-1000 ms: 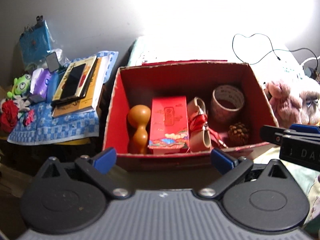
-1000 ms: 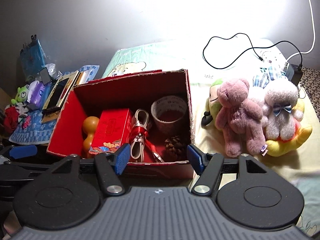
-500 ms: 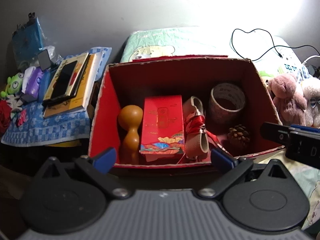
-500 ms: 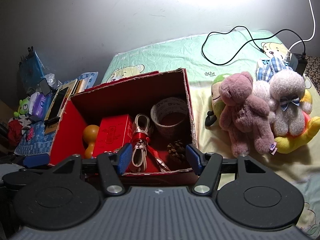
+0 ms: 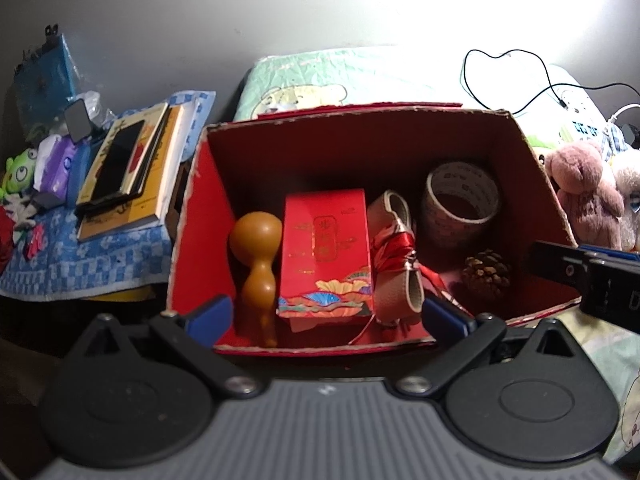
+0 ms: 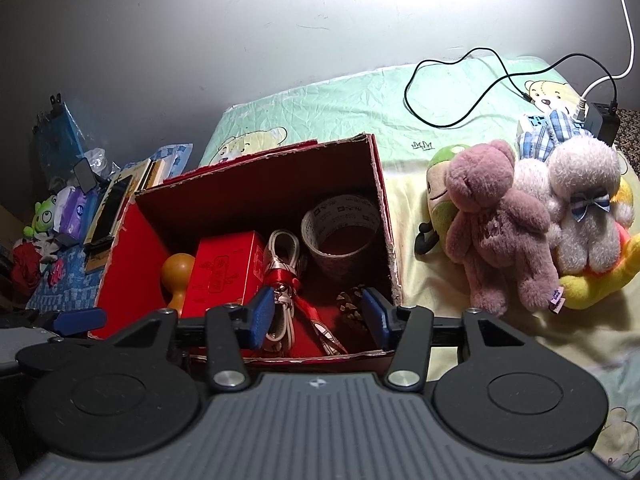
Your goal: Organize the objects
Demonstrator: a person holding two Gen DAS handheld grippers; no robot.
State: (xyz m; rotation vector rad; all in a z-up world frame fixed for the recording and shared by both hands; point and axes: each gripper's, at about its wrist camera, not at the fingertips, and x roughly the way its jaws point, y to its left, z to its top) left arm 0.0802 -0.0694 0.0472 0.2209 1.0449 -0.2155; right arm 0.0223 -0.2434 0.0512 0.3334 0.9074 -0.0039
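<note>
Cardboard box, red inside and out (image 5: 200, 216), is sitting open on the pale green bedsheet with cartoon bears (image 6: 352, 96), and both grippers are hovering at its near rim. Left gripper (image 5: 326, 314) is holding its blue-tipped jaws spread wide with nothing between them, pointing down at the red gift carton with gold lettering (image 5: 326, 256) that is lying in the box. Beside that carton on its left, an orange-brown gourd (image 5: 256, 248) is resting; on its right, a coiled white cable tied with red ribbon (image 5: 396, 252) is lying, then a brown pine cone (image 5: 486, 272), with a wide roll of printed packing tape (image 5: 460, 204) behind it. Right gripper (image 6: 320, 316) is closing its jaws, gripping nothing, above the cable and pine cone. Outside the box, a mauve teddy bear (image 6: 496, 224) is leaning against a pale plush toy with a blue bow (image 6: 584, 200). A stack of books (image 5: 128, 168) is lying on a blue patterned cloth (image 5: 80, 256) to the left.
</note>
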